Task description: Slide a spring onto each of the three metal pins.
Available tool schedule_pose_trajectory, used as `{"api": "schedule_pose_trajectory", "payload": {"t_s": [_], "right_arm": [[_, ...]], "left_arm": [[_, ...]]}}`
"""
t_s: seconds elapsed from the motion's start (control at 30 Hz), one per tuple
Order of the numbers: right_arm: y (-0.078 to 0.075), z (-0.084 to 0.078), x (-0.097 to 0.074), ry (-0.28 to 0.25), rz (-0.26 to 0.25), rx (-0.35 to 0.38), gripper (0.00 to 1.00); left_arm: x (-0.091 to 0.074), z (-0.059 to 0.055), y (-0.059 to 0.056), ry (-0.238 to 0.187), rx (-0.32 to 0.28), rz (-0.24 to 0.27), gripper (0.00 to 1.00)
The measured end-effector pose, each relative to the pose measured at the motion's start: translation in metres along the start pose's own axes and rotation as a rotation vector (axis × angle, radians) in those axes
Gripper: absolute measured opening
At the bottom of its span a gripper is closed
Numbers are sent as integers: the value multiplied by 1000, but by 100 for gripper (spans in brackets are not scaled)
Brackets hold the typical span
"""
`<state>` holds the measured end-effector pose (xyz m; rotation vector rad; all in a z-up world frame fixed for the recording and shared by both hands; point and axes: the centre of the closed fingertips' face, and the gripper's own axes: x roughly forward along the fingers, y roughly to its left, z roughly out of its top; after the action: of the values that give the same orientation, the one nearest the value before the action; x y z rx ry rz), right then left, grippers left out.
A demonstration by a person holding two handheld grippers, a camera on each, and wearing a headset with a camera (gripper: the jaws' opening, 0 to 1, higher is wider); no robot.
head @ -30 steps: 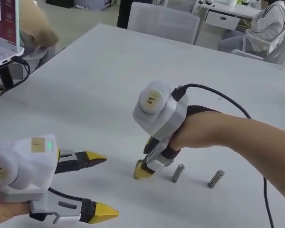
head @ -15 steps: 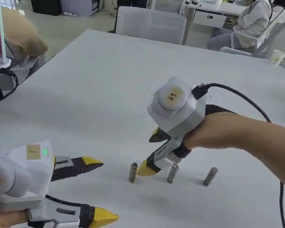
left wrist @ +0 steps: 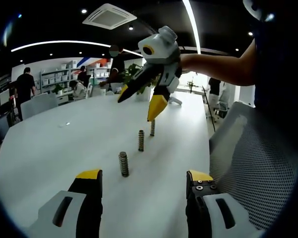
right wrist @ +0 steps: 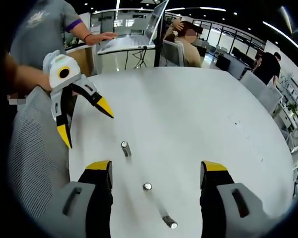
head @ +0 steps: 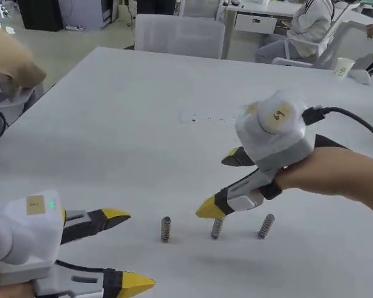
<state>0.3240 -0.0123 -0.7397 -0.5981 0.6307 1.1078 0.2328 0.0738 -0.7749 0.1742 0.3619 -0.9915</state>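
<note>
Over a broad white table (head: 130, 112), the white, yellow-tipped left gripper (head: 132, 250) hovers, jaws apart. The matching right gripper (head: 216, 186), also spread, hangs above 3 small grey coil springs (head: 217, 230) standing in a row on it.

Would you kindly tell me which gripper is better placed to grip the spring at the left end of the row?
Probably the left gripper: its open jaws are low and aimed at the left-end spring, nothing between. The right gripper, also open, hangs above the middle spring.
</note>
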Motion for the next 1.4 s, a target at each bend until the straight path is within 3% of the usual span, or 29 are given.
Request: {"api": "schedule_pose_trajectory", "payload": {"t_s": [0.33, 0.67, 0.77, 1.4], "right_arm": [[-16, -19, -33, -112, -88, 101, 78], [-14, -37, -55, -214, -146, 169, 83], [-11, -43, -61, -272, -163, 186, 82], [9, -91, -65, -392, -245, 285, 84]], "left_arm": [[-1, 3, -1, -9, -14, 5, 65], [-6, 1, 2, -11, -25, 19, 65], [-9, 1, 3, -15, -32, 27, 66], [-11, -2, 5, -33, -66, 53, 66]]}}
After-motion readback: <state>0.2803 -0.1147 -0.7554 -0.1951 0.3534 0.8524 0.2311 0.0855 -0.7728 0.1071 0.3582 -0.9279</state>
